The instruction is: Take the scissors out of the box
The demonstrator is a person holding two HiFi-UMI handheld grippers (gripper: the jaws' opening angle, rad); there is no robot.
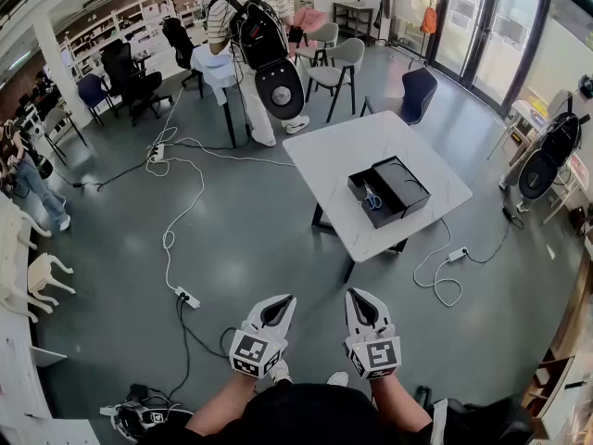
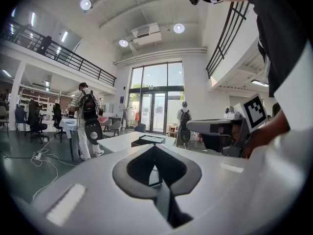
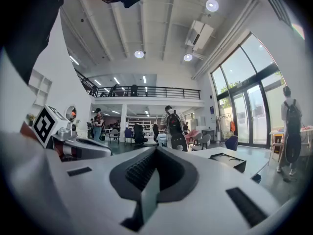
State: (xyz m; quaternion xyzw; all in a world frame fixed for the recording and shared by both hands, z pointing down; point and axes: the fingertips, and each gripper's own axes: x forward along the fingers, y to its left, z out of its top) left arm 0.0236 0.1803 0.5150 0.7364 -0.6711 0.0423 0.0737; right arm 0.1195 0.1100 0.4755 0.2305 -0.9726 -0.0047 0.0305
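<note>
The scissors (image 1: 372,197), blue-handled, lie inside the open black box (image 1: 358,189) on the white counter (image 1: 343,156), with the box's lid (image 1: 405,184) just beside it. Both grippers hover over the floor, well apart from the counter. The box sits ahead of them, slightly right of the right gripper (image 1: 356,297). The left gripper (image 1: 285,302) has its jaws pressed together on nothing, and so does the right. In both gripper views the box walls hide the scissors. In the head view the scissors are too small for their blades to be made out.
</note>
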